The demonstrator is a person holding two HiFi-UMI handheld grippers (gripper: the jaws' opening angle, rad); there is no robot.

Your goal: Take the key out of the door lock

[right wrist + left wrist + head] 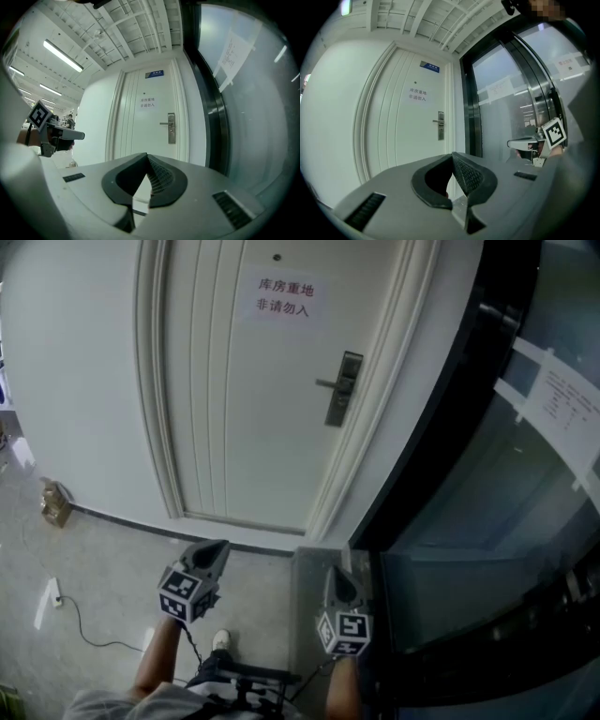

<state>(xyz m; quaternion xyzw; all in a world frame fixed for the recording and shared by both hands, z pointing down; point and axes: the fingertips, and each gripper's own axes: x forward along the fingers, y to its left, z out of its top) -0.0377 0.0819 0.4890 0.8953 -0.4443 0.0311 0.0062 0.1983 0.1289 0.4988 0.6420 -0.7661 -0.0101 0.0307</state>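
A white door (253,399) stands ahead with a metal lock plate (343,388) and lever handle (330,383) on its right side. The same lock plate (440,125) shows in the left gripper view, and as lock plate (171,128) in the right gripper view. A key is too small to make out at this distance. My left gripper (217,547) and right gripper (336,573) are held low, well short of the door, pointing toward it. The left gripper (452,155) has its jaws together with nothing between them. So does the right gripper (146,155).
A paper sign (284,297) hangs on the door. A dark-framed glass wall (487,474) runs along the right with papers stuck on it. A small box (56,502) and a power strip with cable (49,601) lie on the floor at left.
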